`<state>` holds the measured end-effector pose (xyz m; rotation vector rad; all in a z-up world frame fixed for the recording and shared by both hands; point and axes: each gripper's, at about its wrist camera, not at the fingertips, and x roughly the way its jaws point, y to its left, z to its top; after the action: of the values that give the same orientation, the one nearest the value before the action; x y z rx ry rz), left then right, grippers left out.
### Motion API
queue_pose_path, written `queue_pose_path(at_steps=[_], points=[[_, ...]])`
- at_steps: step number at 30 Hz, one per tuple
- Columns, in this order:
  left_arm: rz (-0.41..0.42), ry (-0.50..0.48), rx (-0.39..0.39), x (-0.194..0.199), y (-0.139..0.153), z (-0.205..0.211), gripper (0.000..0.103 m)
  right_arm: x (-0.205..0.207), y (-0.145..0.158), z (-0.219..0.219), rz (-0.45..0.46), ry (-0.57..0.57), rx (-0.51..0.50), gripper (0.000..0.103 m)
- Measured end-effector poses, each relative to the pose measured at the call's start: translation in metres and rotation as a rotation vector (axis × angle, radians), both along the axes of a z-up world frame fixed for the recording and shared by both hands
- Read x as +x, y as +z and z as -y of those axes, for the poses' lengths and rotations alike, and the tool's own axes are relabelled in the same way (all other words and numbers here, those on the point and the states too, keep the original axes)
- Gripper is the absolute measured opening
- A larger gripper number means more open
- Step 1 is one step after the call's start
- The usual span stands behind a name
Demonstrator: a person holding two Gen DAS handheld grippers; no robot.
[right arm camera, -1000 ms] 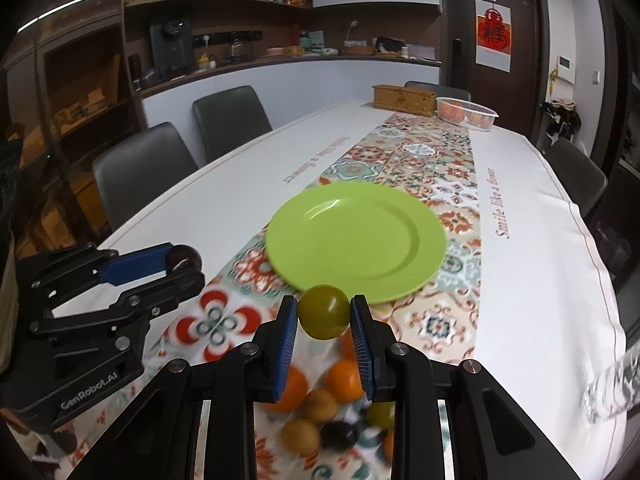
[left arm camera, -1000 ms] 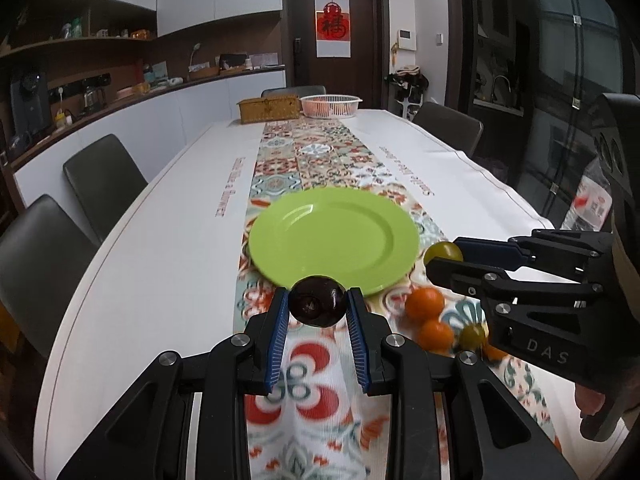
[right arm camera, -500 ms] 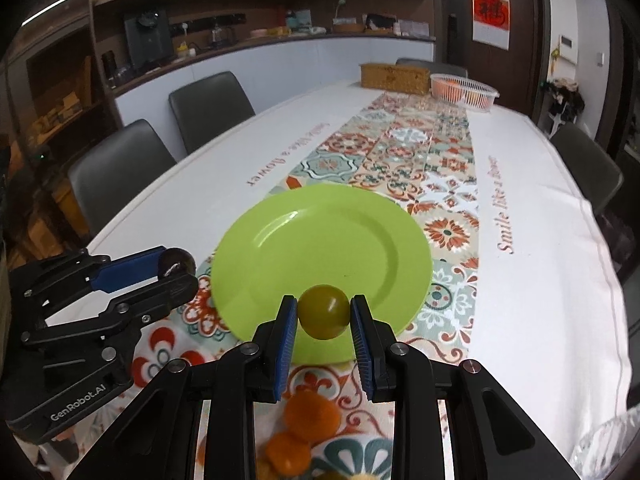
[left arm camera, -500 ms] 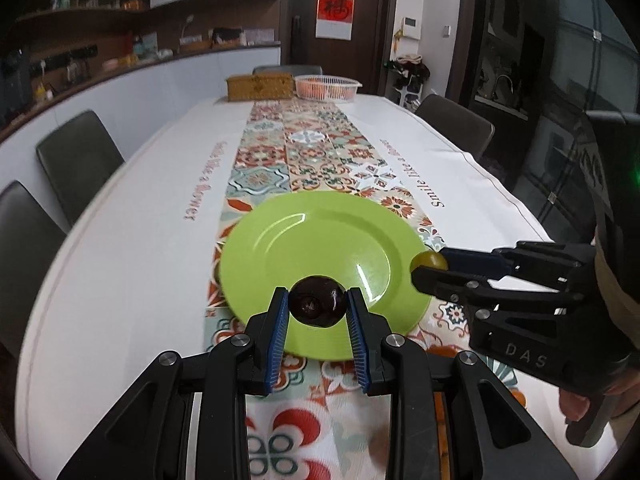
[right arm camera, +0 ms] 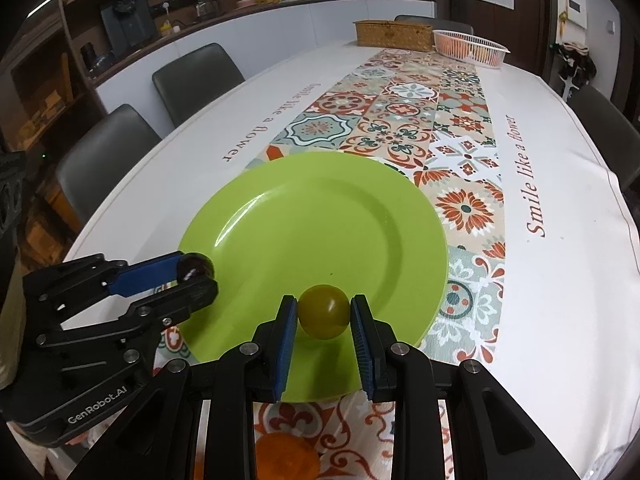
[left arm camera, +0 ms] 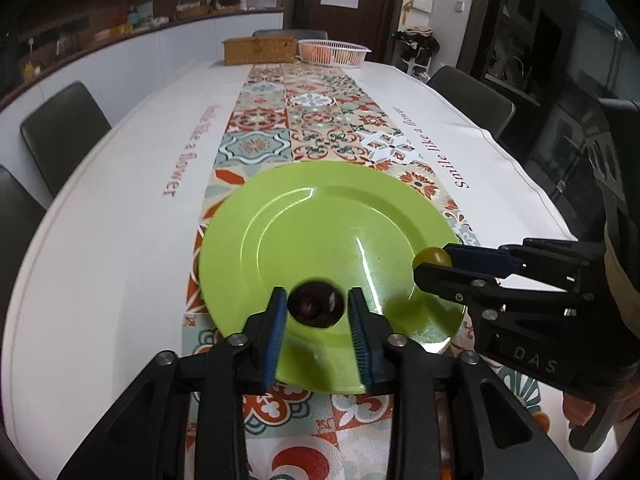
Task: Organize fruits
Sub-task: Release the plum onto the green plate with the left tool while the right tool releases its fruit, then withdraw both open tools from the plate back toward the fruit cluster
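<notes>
A green plate (left arm camera: 328,232) lies on the patterned runner; it also shows in the right wrist view (right arm camera: 312,232). My left gripper (left arm camera: 318,312) is shut on a dark purple fruit (left arm camera: 316,307) over the plate's near rim; in the right wrist view the gripper (right arm camera: 196,270) and its dark fruit (right arm camera: 197,265) are at the plate's left rim. My right gripper (right arm camera: 324,316) is shut on a yellow-green fruit (right arm camera: 324,311) over the plate's near edge; in the left wrist view the gripper (left arm camera: 434,261) and its fruit (left arm camera: 431,257) are at the plate's right rim.
An orange fruit (right arm camera: 286,456) lies on the runner below my right gripper. A wicker box (left arm camera: 260,49) and a white basket (left arm camera: 334,52) stand at the table's far end. Dark chairs (right arm camera: 196,80) line the table's sides.
Both grippers have moved forward over the plate with their fruits. The loose fruits on the runner have dropped back out of the left wrist view.
</notes>
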<state>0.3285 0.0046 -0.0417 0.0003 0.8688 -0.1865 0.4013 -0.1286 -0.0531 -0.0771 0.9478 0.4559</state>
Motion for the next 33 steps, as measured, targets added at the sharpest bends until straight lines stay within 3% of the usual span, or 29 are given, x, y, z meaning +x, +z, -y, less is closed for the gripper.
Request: queue_pose_path(at_steps=[7, 15, 19, 22, 26, 29, 33], points=[[0.065, 0.008, 0.028, -0.025, 0.020, -0.001, 0.040, -0.012, 0.011, 0.008, 0.029, -0.025, 0.008, 0.034], [0.140, 0.032, 0.034, -0.065, 0.051, 0.002, 0.043, -0.058, 0.047, 0.020, 0.140, -0.026, 0.033, 0.034], [0.185, 0.039, 0.032, -0.091, 0.067, 0.007, 0.051, -0.082, 0.065, 0.026, 0.183, -0.022, 0.050, 0.034], [0.211, 0.035, 0.031, -0.109, 0.076, 0.012, 0.056, -0.100, 0.074, 0.032, 0.208, -0.030, 0.066, 0.043], [0.249, 0.036, 0.036, -0.134, 0.087, 0.019, 0.063, -0.125, 0.081, 0.042, 0.234, -0.040, 0.076, 0.044], [0.263, 0.034, 0.033, -0.150, 0.090, 0.024, 0.066, -0.140, 0.083, 0.048, 0.248, -0.047, 0.069, 0.050], [0.267, 0.036, 0.018, -0.169, 0.089, 0.029, 0.067, -0.157, 0.082, 0.056, 0.266, -0.052, 0.052, 0.051]])
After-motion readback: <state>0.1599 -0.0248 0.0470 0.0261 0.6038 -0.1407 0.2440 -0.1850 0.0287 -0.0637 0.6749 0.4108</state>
